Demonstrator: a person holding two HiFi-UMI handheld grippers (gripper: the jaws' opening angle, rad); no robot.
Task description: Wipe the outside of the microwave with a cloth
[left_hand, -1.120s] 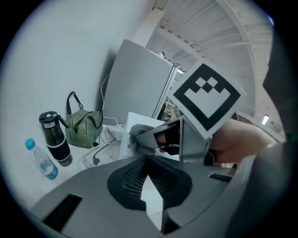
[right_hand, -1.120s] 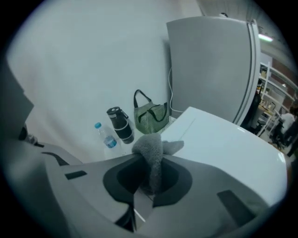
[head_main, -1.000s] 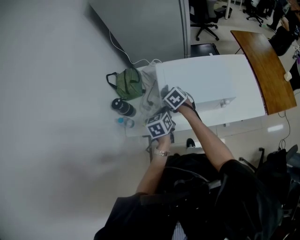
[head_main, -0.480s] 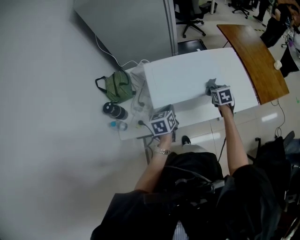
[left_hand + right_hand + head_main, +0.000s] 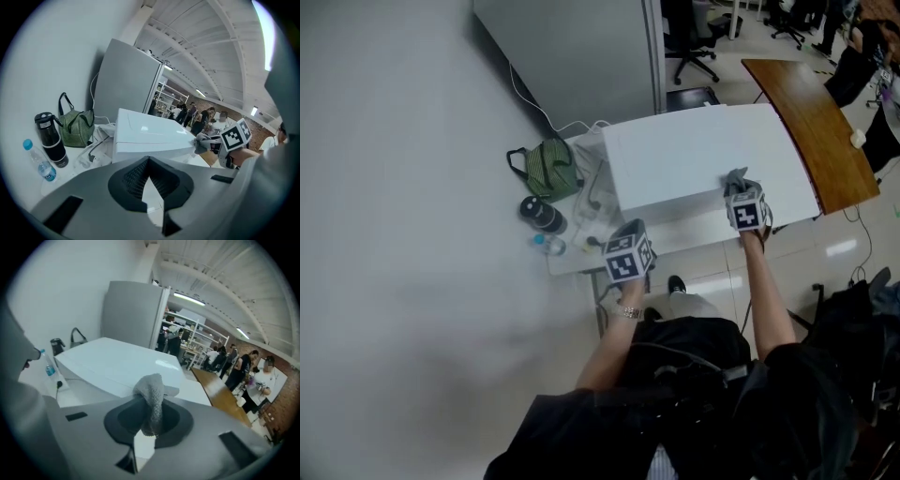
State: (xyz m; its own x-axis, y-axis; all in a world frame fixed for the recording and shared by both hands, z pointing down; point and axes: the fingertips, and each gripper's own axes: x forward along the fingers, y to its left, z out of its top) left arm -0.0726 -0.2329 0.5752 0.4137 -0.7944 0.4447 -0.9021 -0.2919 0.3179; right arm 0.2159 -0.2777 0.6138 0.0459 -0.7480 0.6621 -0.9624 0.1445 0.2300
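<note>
White microwave at centre of the head view, on a white worktop. Grey cloth against the near right edge of its top, just above the right claw. In the right gripper view, at mid-frame: clamps the cloth between narrow jaws, the bunched fabric standing up toward the microwave's top. Left claw below and left of the microwave in the head view, apart from it, over the worktop's near edge. Grips nothing; jaws together, pads meeting at the tips. Left of the microwave on the worktop: green striped bag, black flask, small water bottle.
</note>
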